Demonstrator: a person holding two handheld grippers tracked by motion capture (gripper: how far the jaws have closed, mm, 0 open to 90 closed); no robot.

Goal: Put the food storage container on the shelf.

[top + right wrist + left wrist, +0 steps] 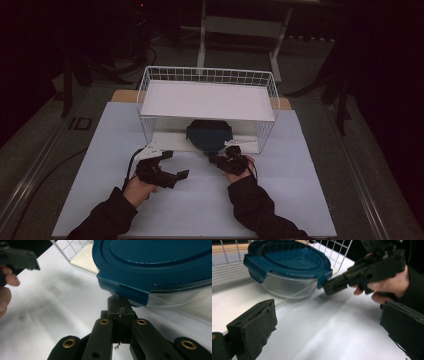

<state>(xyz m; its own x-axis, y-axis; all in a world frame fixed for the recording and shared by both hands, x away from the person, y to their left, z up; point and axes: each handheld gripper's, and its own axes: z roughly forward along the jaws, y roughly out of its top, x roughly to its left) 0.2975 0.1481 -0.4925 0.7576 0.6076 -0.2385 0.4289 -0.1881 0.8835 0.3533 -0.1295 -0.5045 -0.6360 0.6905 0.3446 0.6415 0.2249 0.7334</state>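
A clear glass container with a dark blue clip-on lid (pixel 209 134) (pixel 287 262) (pixel 155 262) sits on the white tabletop under the wire rack, at the rack's front opening. My right gripper (pixel 215 159) (pixel 329 287) (pixel 120 305) is shut, its jaws pressed together with nothing between them. Its tip sits just below the lid's front latch tab (pixel 125 291), touching or nearly touching it. My left gripper (pixel 176 165) (pixel 329 322) is open and empty, a short way left of the container, with both pads (pixel 259 322) wide apart and aimed at the container and the right gripper.
A white wire rack (pixel 150 85) with a flat white shelf on top stands over the container at the back of the white table board (pixel 200 205). Its wire sides flank the container. Dark floor and a table frame (pixel 202 35) lie beyond.
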